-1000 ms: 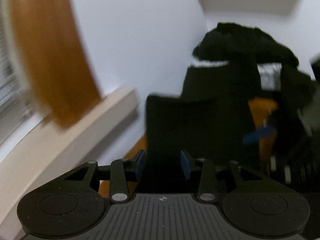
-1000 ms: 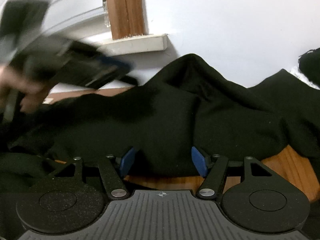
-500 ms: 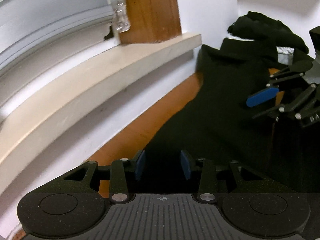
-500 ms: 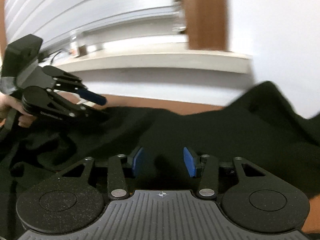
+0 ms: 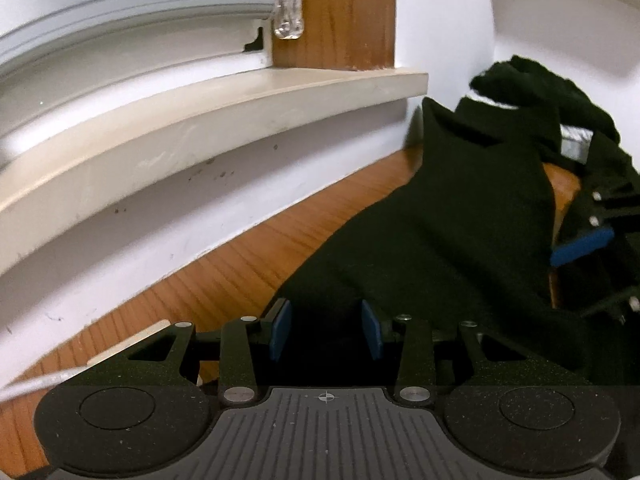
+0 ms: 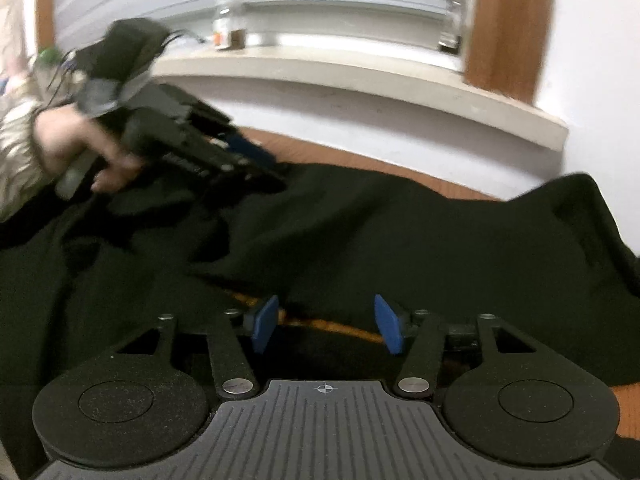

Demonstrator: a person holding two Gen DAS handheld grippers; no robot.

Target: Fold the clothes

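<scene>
A black garment lies spread on a wooden table against a white wall; it also fills the right wrist view. My left gripper has its blue pads apart with the garment's edge lying between them. My right gripper is open just above the cloth, nothing gripped. The left gripper shows in the right wrist view, held by a hand. The right gripper's blue pad shows at the right of the left wrist view.
A pale window sill runs along the wall behind the table, with a wooden frame post above it. Small jars stand on the sill. Another heap of black cloth sits far right.
The left gripper came down from a raised, swung position to the table, still over the garment edge. The right gripper's pads spread wider and it swung left along the cloth.
</scene>
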